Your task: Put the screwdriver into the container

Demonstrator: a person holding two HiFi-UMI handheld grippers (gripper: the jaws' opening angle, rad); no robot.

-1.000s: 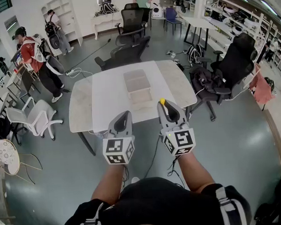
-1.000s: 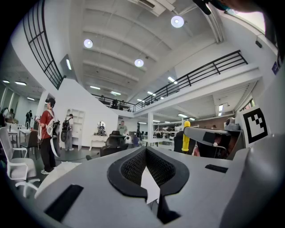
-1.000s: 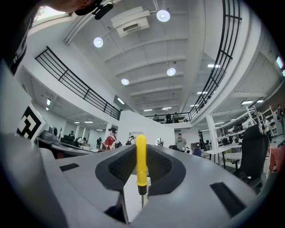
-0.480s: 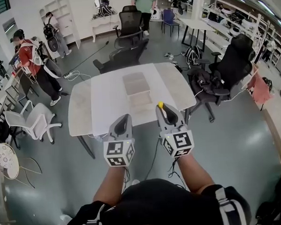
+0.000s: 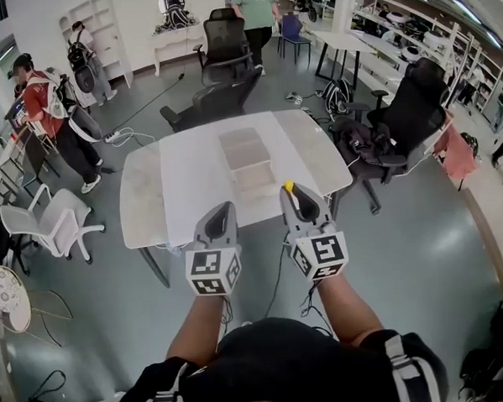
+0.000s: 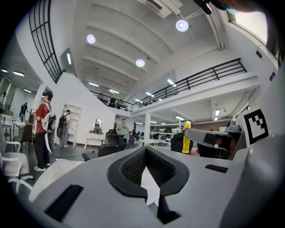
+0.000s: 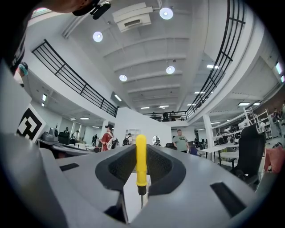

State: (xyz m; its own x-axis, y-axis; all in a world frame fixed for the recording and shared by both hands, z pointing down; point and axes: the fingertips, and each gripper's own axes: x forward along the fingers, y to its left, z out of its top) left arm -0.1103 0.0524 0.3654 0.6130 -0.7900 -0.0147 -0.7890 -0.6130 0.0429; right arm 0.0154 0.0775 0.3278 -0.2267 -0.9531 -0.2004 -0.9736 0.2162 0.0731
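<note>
Right gripper (image 5: 297,200) was clamped on the yellow-handled screwdriver (image 7: 141,160), handle poking straight up; left gripper (image 5: 220,218) was pinched closed on nothing; container (image 5: 245,148) sat mid-table (image 5: 191,174), well apart from both.

Large open-plan lab or office hall: white tabletop (image 5: 191,174) ringed by black office chairs (image 5: 226,42), shelving (image 5: 107,19) along the walls, cables (image 5: 130,131) on grey floor (image 5: 422,246), high ceiling with round lights (image 6: 181,25), railed mezzanine (image 6: 209,75).
</note>
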